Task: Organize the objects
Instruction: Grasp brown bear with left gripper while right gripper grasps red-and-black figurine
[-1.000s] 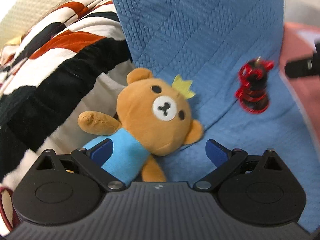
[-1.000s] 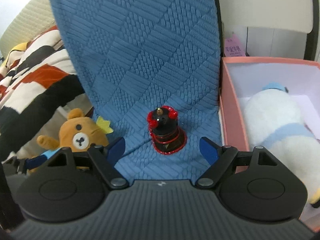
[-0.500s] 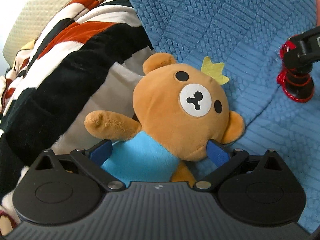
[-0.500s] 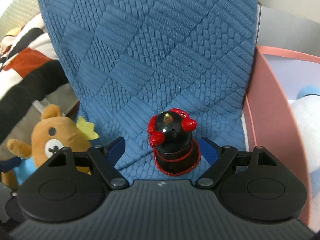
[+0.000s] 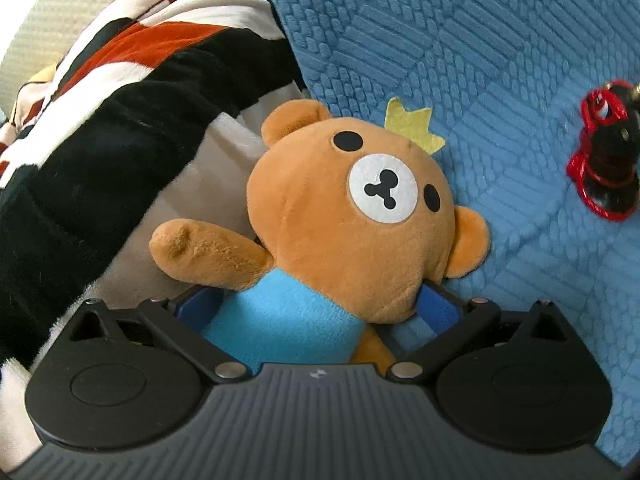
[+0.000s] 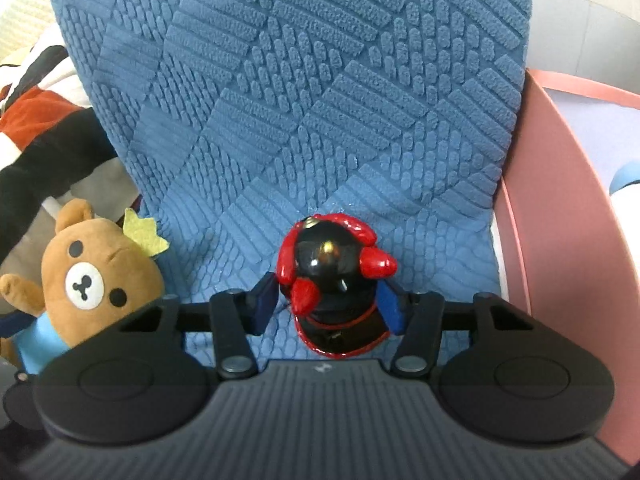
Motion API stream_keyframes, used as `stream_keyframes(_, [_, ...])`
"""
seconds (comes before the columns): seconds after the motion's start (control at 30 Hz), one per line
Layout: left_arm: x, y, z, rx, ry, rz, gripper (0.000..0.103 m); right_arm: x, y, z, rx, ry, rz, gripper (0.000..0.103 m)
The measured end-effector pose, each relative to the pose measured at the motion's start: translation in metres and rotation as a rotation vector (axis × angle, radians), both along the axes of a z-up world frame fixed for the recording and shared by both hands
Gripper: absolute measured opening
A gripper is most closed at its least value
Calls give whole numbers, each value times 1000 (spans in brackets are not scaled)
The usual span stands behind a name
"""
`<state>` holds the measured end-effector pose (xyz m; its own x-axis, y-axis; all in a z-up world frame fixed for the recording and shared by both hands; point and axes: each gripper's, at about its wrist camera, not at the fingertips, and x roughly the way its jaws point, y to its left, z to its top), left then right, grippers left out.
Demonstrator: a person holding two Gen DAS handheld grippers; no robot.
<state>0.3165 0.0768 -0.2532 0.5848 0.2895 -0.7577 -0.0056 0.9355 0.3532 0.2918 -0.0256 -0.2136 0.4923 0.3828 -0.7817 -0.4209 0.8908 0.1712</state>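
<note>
Progress is judged early to middling: two toys are being taken up at once, and neither has reached the pink box (image 6: 540,208).

Taking the blue cloth (image 6: 304,92) as landmark: the bear (image 5: 352,220) lies at the cloth's left edge, its head against the cloth and its body towards the striped blanket (image 5: 120,92). The left gripper (image 5: 320,312) is set around the bear's blue torso, a pad on either side. The jaws are spread wide; whether the pads already press the plush cannot be told for sure, and no squeezing of the fabric is seen.

The figurine (image 6: 336,280), black with red trim, stands upright low on the cloth's middle. The right gripper (image 6: 328,304) is narrowed about it, the pads (image 6: 264,300) touching or all but touching its sides, so a pinch is judged made or nearly made.

The box sits just right of the cloth, and a white plush (image 6: 628,192) is glimpsed inside, presumably already stowed.

Left to be done, as judged: both holds secured, both toys lifted off the cloth and carried right into the box.
</note>
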Motion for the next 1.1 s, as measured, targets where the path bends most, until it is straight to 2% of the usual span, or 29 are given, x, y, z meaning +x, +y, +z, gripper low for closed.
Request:
stream_keyframes(0.27, [-13,7,21,-121,-38,29,81,-23,-8,21,-16,-8,10,54])
stream_keyframes(0.43, [-24,9,41,-310,-46,5,76,-37,-20,28,-19,-16,21,50])
stream_keyframes(0.53, [-34,1,52,-348,-62,11,77,-48,-27,34,-22,-29,25,43])
stream_keyframes(0.57, [-35,-1,54,-378,-57,11,77,-52,-29,36,-19,-35,31,32])
stream_keyframes(0.6, [-35,0,55,-430,-44,15,77,-56,-30,38,-24,-44,39,26])
stream_keyframes(0.67, [-37,4,56,-558,-11,36,77,-62,-33,41,-34,-58,49,27])
stream_keyframes(0.73, [-38,7,55,-643,17,56,77,-63,-36,42,-36,-53,43,27])
stream_keyframes(0.93, [-31,16,37,-710,84,140,79,-70,-44,44,-33,-52,32,27])
stream_keyframes(1.03, [-26,28,32,-776,104,179,89,-70,-45,44,-15,-42,35,27])
stream_keyframes(1.1, [-28,34,28,-834,117,187,98,-68,-42,44,-10,-39,39,32])
